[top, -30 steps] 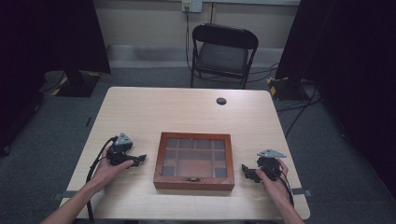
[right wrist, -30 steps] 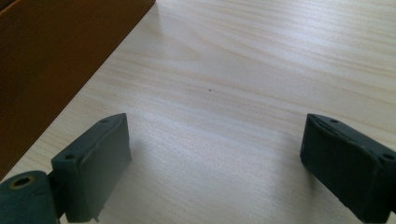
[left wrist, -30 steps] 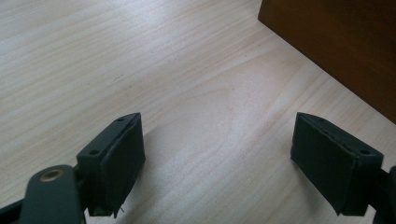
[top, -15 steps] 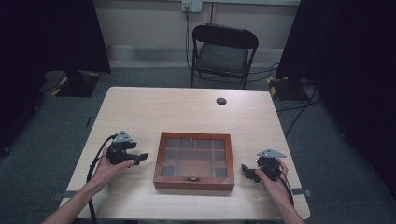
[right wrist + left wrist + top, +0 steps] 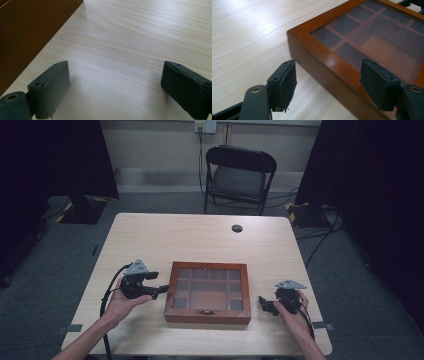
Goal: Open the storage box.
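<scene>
A pale wooden table (image 5: 200, 237) is seen from above. A glass-lidded wooden box (image 5: 208, 291) lies at its near middle, long axis crosswise. The left gripper (image 5: 159, 289), nearer, is held raised at the box's left edge, jaws wide but just narrowing, one over the lid, nothing gripped. The right gripper (image 5: 263, 303) is kept beside the right wall, jaws wide, empty.

The high view looked forward and down from above the person's side, taking in the whole tabletop (image 5: 200, 240) and a chair (image 5: 240, 177) beyond it. The left gripper view sat low and close, looking along its jaws at a corner of the box (image 5: 342, 62). The right gripper view hung just above the tabletop (image 5: 130, 45), with the box's side (image 5: 27, 27) at its left edge. All three shared the box (image 5: 208, 291).
</scene>
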{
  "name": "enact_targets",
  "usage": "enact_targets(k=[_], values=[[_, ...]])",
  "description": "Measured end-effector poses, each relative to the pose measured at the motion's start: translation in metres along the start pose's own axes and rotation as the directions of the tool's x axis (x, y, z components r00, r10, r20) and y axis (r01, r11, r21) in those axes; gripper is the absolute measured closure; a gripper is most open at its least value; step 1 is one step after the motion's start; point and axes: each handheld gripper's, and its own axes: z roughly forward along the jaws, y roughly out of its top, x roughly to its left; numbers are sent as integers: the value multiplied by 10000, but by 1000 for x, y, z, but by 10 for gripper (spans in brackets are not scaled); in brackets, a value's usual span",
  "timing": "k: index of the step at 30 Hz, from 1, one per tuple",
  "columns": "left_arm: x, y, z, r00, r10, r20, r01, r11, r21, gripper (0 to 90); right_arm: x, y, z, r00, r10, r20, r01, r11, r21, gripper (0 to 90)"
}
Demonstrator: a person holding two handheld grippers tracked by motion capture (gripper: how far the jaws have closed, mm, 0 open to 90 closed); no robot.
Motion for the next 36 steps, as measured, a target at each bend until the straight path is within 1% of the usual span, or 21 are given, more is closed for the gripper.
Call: enact_targets(k=[3,5,6,7,11,15,16,19,20,21,22,23,25,26,27,28,31,32,34,35,36], values=[[-6,3,1,9998,42,207,-42,10000,-37,294,0,0,0,10000,1,-8,-1,10000,3,78],[-10,6,1,9991,-33,412,39,9999,-130,304,0,0,0,10000,-1,-8,1,10000,1,78],[-14,7,0,9976,-126,676,140,9997,-203,312,0,0,0,10000,-3,-9,3,10000,1,78],[-14,7,0,9976,-126,676,140,9997,-203,315,0,0,0,10000,-3,-9,3,10000,1,78],[-24,13,3,9911,-118,1324,148,9997,-213,333,0,0,0,10000,-3,-9,3,10000,1,78],[-32,18,5,9838,168,1782,-133,9997,-208,357,0,0,0,10000,-1,-9,1,10000,1,78],[-35,19,6,9797,257,1986,-225,9996,-185,386,0,0,0,10000,-2,-9,2,10000,3,78],[-43,21,9,9770,481,2077,-467,9988,-118,379,0,0,0,10000,-3,-7,3,10000,2,78],[-50,23,13,9683,706,2397,-695,9975,-132,391,0,0,0,10000,-7,-6,7,10000,-1,78],[-50,23,13,9683,706,2397,-695,9975,-132,393,0,0,0,10000,-7,-6,7,10000,-1,78],[-58,25,16,9637,857,2527,-854,9963,-119,395,0,0,0,10000,-3,-11,3,10000,0,78],[-60,26,18,9596,841,2686,-828,9964,-161,410,0,0,0,10000,-1,-10,1,10000,2,78],[-64,27,20,9574,863,2755,-845,9963,-183,423,0,0,0,10000,-6,-15,6,10000,0,78],[-69,30,24,9505,833,2994,-858,9963,-47,413,0,0,0,10000,-5,-12,5,10000,1,78],[-69,30,24,9505,833,2994,-858,9963,-47,419,0,0,0,10000,-5,-12,5,10000,1,78],[-72,32,26,9398,708,3343,-799,9967,137,419,0,0,0,10000,-4,-14,4,10000,1,78],[-80,36,31,9286,844,3613,-1003,9946,256,436,0,0,0,10000,-4,-14,4,10000,0,78],[-83,39,33,9163,838,3916,-1016,9945,249,461,0,0,0,10000,-6,-13,6,10000,0,78],[-87,41,38,9070,770,4140,-1083,9927,526,477,0,0,0,10000,-4,-15,4,10000,0,78],[-89,41,41,9044,834,4184,-1218,9904,659,478,0,0,0,10000,-4,-14,4,10000,1,78],[-91,41,44,8955,893,4361,-1343,9882,733,517,0,0,0,10000,-7,-16,7,10000,-1,78]])
